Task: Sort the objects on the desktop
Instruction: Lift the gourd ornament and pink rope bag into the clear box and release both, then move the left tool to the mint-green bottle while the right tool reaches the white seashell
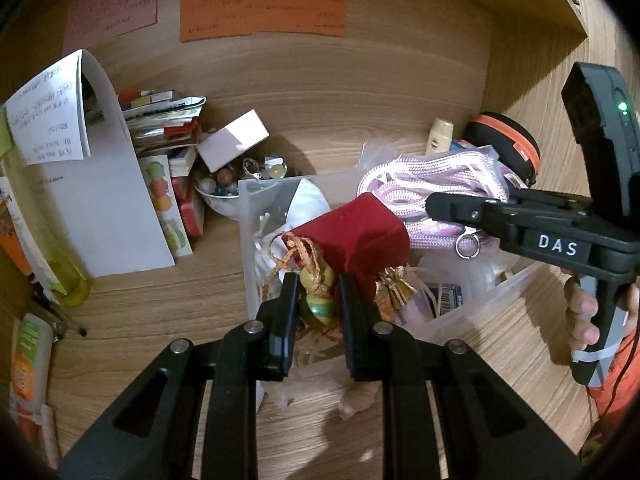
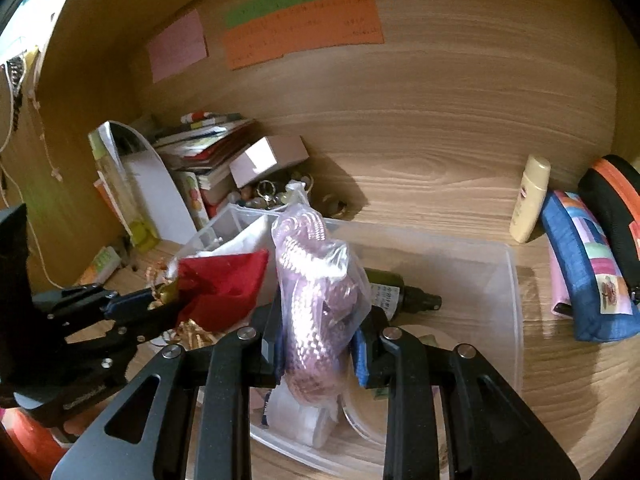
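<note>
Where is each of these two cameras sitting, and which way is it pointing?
Left wrist: on the left gripper, looking down at the clear bin; gripper shut on a red pouch's tassel; right gripper and hand show.
Right wrist: on the right gripper, over the same bin, shut on bagged rope; left gripper shows.
Shared: bin, pouch, rope, orange note.

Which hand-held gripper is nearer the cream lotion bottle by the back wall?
Right. The right hand-held gripper, shut on the bagged pink rope, is over the clear bin left of the lotion bottle. The left hand-held gripper, holding the red pouch, is farther left.
</note>
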`<state>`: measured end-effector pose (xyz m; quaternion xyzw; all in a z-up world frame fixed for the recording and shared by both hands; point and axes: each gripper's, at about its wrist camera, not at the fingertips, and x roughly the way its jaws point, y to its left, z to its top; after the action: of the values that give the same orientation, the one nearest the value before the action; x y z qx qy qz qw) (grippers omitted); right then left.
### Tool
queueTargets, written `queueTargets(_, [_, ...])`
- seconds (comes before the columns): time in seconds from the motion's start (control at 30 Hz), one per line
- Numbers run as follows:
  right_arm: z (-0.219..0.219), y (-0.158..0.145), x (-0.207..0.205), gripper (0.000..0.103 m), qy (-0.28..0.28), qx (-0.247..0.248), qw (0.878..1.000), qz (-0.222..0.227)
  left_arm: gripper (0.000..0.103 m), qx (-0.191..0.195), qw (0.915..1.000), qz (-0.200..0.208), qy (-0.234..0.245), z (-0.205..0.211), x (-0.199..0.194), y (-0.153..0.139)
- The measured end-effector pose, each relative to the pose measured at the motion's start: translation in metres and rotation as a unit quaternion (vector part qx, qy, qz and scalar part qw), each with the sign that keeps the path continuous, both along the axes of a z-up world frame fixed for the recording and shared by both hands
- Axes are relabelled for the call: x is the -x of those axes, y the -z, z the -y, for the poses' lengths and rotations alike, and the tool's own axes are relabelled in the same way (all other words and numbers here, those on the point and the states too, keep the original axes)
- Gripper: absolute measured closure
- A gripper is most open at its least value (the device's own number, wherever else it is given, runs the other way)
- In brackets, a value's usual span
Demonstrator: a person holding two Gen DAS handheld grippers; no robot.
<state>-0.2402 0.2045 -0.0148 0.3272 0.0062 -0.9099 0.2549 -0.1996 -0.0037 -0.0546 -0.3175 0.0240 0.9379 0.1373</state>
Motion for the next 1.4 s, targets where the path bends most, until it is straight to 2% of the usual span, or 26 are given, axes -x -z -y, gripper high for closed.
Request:
queueTargets(0.27, [0.003,0.004,-0.001,0.078,0.016,-0.015,1.000,-0.010,0.083,0.022,0.9997,-0.012,-0.004,-0.006,-0.004,0.001])
queueTargets(0.4, [0.010,0.005,-0.007,0.077,0.024,-0.042,0.998,-0.035,0.083,0.019,0.9997,-0.013,-0.005,-0.005,-0.004,0.001])
queueTargets(0.63, [0.014,0.005,-0.011,0.075,0.032,-0.061,0.996,-0.058,0.080,0.013,0.9998,-0.013,-0.001,-0.003,-0.006,0.001])
queueTargets(0.73, [0.015,0.003,-0.016,0.066,0.036,-0.064,0.995,-0.072,0.068,0.003,0.9999,-0.014,0.009,-0.002,-0.009,-0.001])
queueTargets(0.77, [0.015,0.001,-0.018,0.060,0.038,-0.065,0.994,-0.080,0.059,0.000,0.9998,-0.018,0.008,-0.001,-0.010,-0.002])
queueTargets(0.8, [0.015,0.000,-0.020,0.058,0.040,-0.065,0.993,-0.086,0.055,-0.004,0.9997,-0.020,0.010,-0.001,-0.012,-0.003])
queueTargets(0.9, [0.016,-0.005,-0.027,0.046,0.045,-0.067,0.991,-0.108,0.051,-0.009,0.9995,-0.028,0.010,0.001,-0.014,-0.006])
queueTargets(0.97, [0.017,-0.008,-0.031,0.030,0.051,-0.069,0.989,-0.121,0.049,-0.015,0.9994,-0.029,0.011,0.003,-0.015,-0.007])
queueTargets(1.03, [0.016,-0.011,-0.035,0.021,0.061,-0.071,0.986,-0.136,0.046,-0.020,0.9993,-0.030,0.012,0.004,-0.015,-0.008])
queueTargets(1.1, [0.016,-0.014,-0.039,0.021,0.064,-0.070,0.984,-0.148,0.035,-0.021,0.9991,-0.037,0.008,0.006,-0.017,-0.010])
queueTargets(1.13, [0.015,-0.015,-0.040,0.018,0.063,-0.069,0.984,-0.150,0.033,-0.021,0.9989,-0.042,0.005,0.007,-0.018,-0.011])
queueTargets(1.23, [0.015,-0.017,-0.043,0.003,0.064,-0.066,0.984,-0.151,0.028,-0.028,0.9980,-0.056,0.001,0.010,-0.023,-0.016])
queueTargets(1.37, [0.014,-0.021,-0.049,0.001,0.060,-0.058,0.983,-0.165,0.009,-0.051,0.9962,-0.070,-0.006,0.019,-0.030,-0.024])
queueTargets(1.4, [0.014,-0.021,-0.051,0.001,0.057,-0.055,0.983,-0.165,0.007,-0.057,0.9956,-0.074,-0.006,0.021,-0.033,-0.026])
